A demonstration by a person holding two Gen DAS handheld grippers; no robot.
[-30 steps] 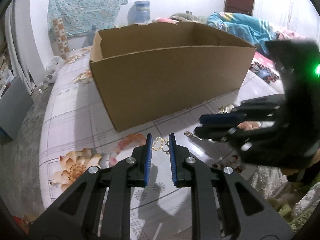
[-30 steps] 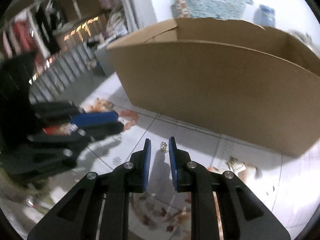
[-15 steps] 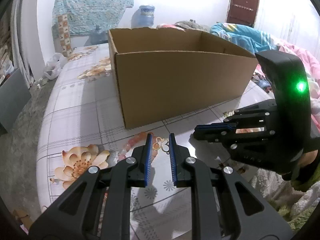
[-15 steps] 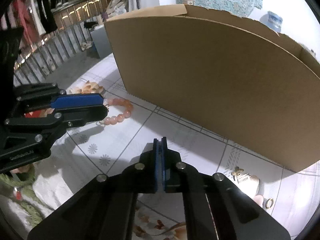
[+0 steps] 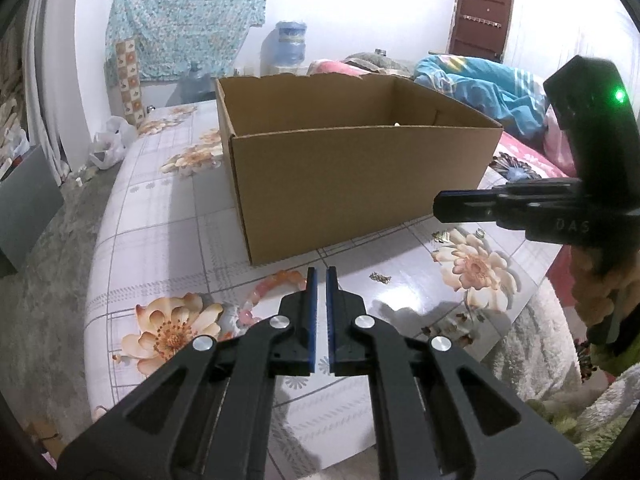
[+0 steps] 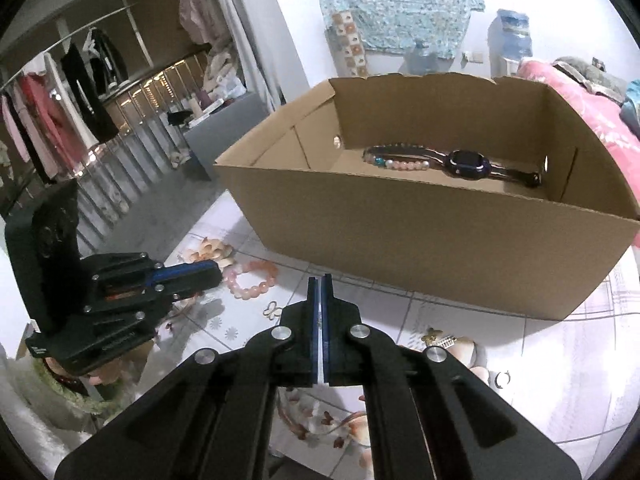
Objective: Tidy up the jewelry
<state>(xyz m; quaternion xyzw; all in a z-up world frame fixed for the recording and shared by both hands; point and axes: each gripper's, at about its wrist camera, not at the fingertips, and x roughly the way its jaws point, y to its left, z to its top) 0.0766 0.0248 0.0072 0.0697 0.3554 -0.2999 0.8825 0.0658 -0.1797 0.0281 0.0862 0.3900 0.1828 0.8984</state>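
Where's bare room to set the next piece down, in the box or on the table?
Cardboard box: the floor that shows left of the bead strands is bare; the strands and watch crowd the far wall. Table: bare left of the box. Crowded in front of the box: pink bracelet, butterfly charm, clip, ring.

A large blue plastic water bottle (image 5: 291, 46) stands against the white wall beside a hanging turquoise patterned cloth (image 5: 184, 20); a dark brown wooden door (image 5: 482, 18) and a rail of hanging garments (image 6: 60, 92) are also visible.
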